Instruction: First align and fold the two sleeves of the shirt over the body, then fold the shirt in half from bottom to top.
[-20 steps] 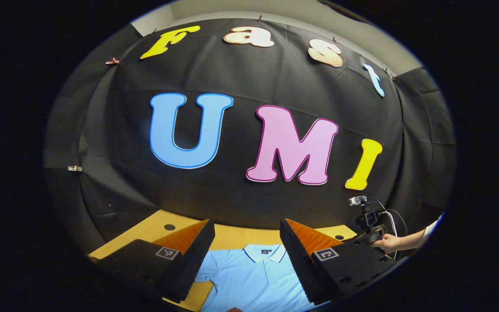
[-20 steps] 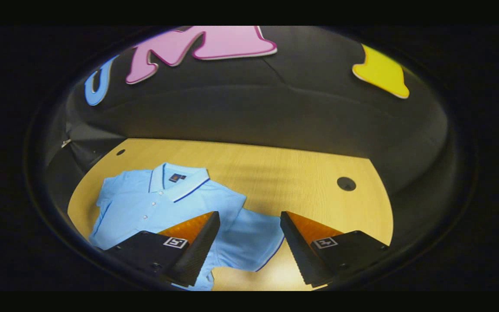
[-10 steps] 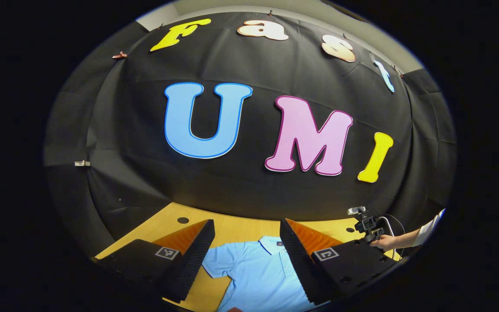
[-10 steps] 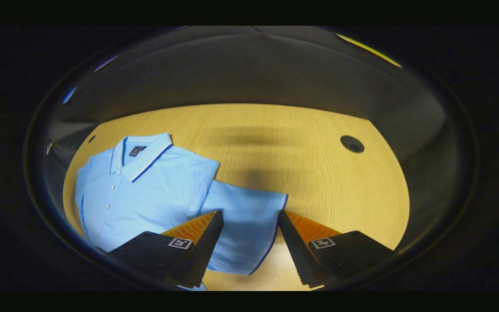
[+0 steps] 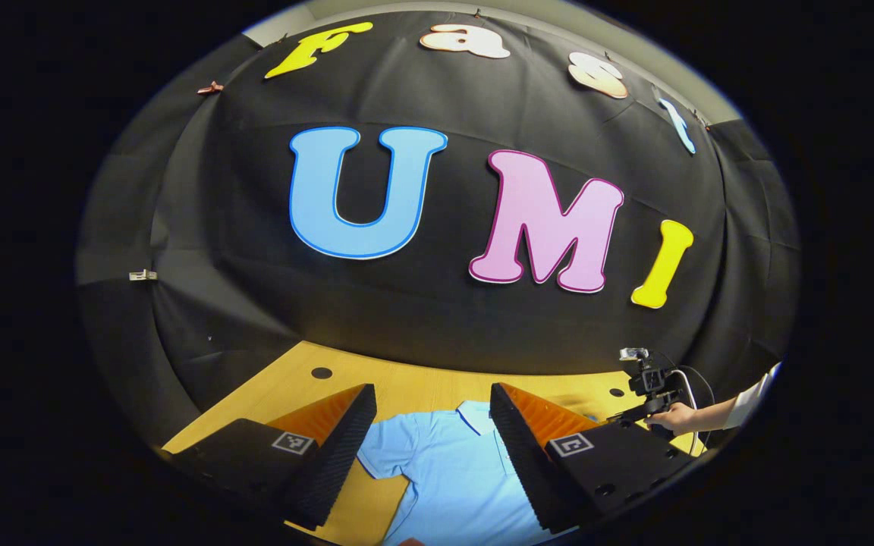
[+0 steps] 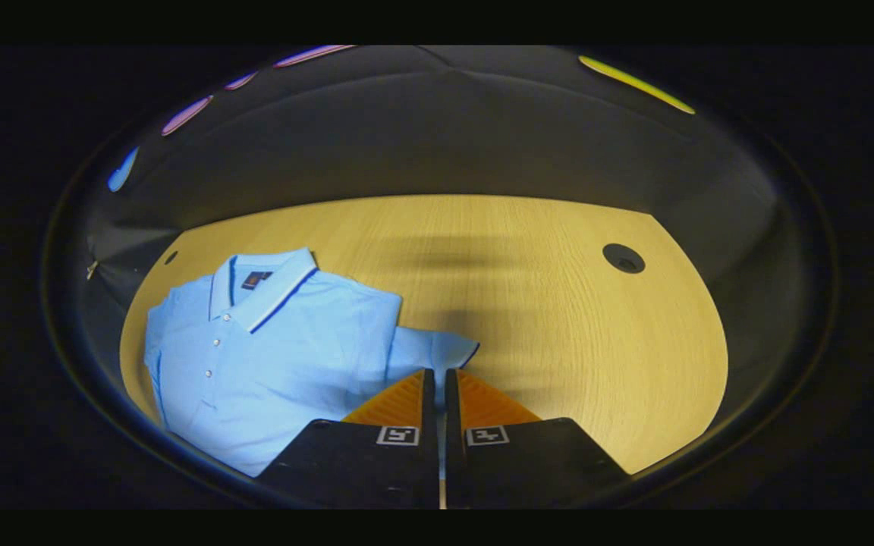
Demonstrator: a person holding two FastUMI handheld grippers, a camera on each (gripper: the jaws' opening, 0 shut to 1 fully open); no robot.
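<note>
I see the yellow wooden table (image 6: pixel 558 303) with the light blue polo shirt (image 6: pixel 270 356) lying flat on its left part. My right gripper (image 6: pixel 434 379) pinches the shirt's short blue sleeve (image 6: pixel 429 353) tight. My left gripper (image 5: pixel 431 406) hangs wide open above the shirt.

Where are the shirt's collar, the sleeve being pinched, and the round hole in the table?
collar (image 6: pixel 274 292): right gripper view, on the white band with its dark stripe.
sleeve (image 6: pixel 431 350): right gripper view, on the cloth just above the closed fingers.
hole (image 6: pixel 624 258): right gripper view, on its dark centre.
</note>
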